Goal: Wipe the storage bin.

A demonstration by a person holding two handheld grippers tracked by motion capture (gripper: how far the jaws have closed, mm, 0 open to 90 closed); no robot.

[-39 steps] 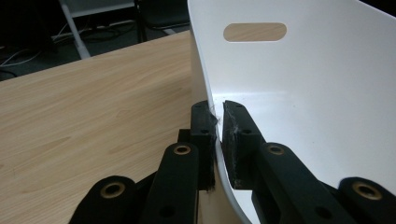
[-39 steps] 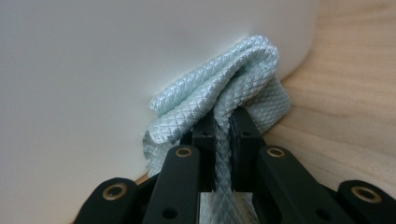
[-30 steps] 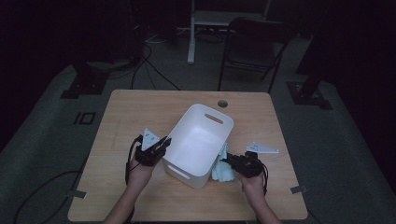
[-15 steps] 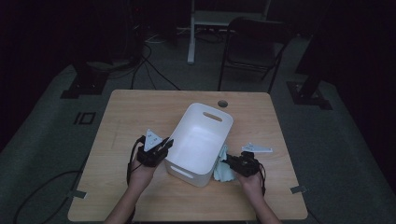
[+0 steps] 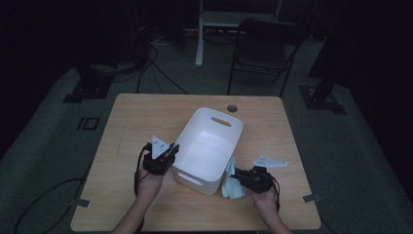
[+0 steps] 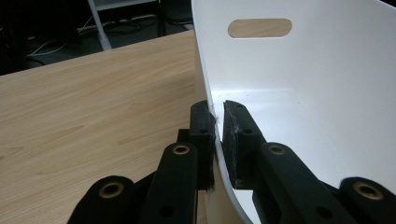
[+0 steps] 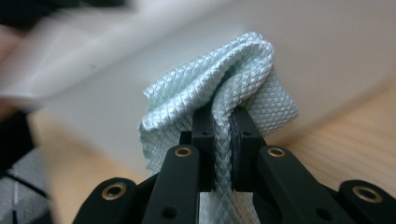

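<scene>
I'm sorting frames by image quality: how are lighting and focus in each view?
High view: dim overall, room nearly black, the table and white bin still readable. Left gripper view: bright and sharp on the bin wall. Right gripper view: the cloth is crisp, everything behind it blurred.

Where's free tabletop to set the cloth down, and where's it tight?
Bare wood lies along the table's far-left stretch, from the white bin out to the left edge, and along the far edge past the round hole. The near-right is crowded: the right gripper holds the pale green cloth against the bin's wall. The left gripper clamps the bin's left rim.
</scene>
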